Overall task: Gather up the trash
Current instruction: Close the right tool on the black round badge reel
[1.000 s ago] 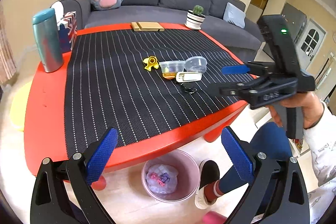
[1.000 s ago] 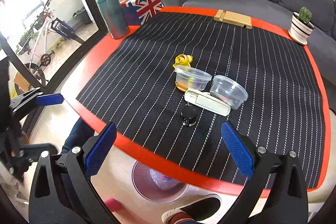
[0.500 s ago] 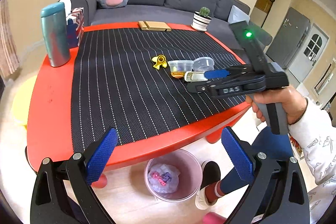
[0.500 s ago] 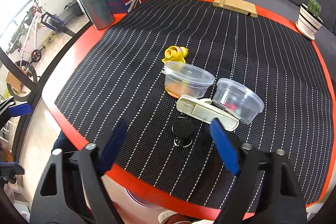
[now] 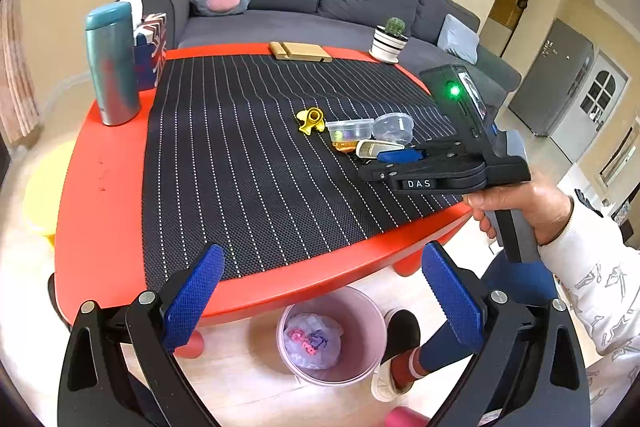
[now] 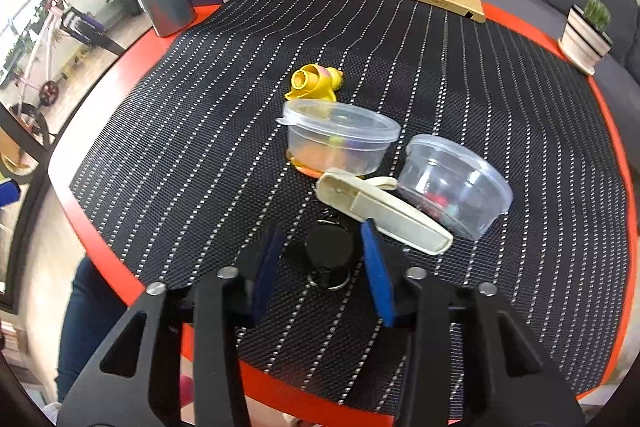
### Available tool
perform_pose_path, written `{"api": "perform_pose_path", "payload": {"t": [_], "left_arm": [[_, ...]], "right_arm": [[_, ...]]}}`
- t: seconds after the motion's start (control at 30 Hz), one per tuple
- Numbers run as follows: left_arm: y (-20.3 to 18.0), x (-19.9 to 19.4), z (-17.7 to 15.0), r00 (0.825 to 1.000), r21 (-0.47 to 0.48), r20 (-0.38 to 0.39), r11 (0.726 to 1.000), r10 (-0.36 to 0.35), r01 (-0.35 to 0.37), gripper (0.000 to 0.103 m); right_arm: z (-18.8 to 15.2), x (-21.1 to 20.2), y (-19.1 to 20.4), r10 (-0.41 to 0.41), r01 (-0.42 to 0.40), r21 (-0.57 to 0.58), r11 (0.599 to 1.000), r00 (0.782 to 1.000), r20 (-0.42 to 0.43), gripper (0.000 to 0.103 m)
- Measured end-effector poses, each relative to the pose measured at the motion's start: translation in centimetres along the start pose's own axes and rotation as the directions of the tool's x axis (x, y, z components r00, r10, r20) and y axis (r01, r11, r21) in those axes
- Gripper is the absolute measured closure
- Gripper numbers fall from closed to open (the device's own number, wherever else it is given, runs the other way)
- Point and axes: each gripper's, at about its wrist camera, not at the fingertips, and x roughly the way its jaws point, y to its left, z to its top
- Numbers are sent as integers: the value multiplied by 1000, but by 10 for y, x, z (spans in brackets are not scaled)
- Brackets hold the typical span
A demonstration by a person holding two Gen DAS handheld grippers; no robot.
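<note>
In the lower centre of the right wrist view, the right gripper (image 6: 320,263) is seen with its jaws closing around a small black round item (image 6: 330,250) lying flat on the surface (image 6: 120,131); the pads are not yet clearly pressed on it. Being low and flat, the item may be pushed aside or slip out, and the cream clip (image 6: 384,213) just beside it may be nudged. The left gripper (image 5: 320,301), its jaws wide and empty, is held above the pink bin (image 5: 360,323) at lower centre.

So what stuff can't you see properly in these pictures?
- Black round thing: left wrist view, hidden behind the right gripper; its jaws are closing around it.
- Bin contents: left view, crumpled bag, unclear.
- Clear tubs' insides: right view, blurry colours.
- Left gripper: open.
</note>
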Motion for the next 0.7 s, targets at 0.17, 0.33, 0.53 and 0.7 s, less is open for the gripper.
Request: {"api": "perform_pose_path", "payload": {"t": [0.17, 0.33, 0.53, 0.7], "left_arm": [[-2, 1, 2, 1000, 7, -2, 1000, -5, 5, 8], [-4, 4, 7, 1000, 18, -5, 1000, -4, 4, 8], [-7, 10, 18, 1000, 34, -4, 999, -8, 8, 8], [-8, 17, 33, 1000, 58, -5, 998, -18, 19, 8]], "right_arm": [[-1, 0, 0, -10, 10, -13, 1000, 1000, 2, 79], [-3, -7, -2, 2, -1, -5, 1000, 1000, 24, 79], [-4, -23, -6, 37, -37, 8, 999, 998, 52, 79], [-4, -39, -9, 63, -64, 5, 998, 995, 74, 79]]}}
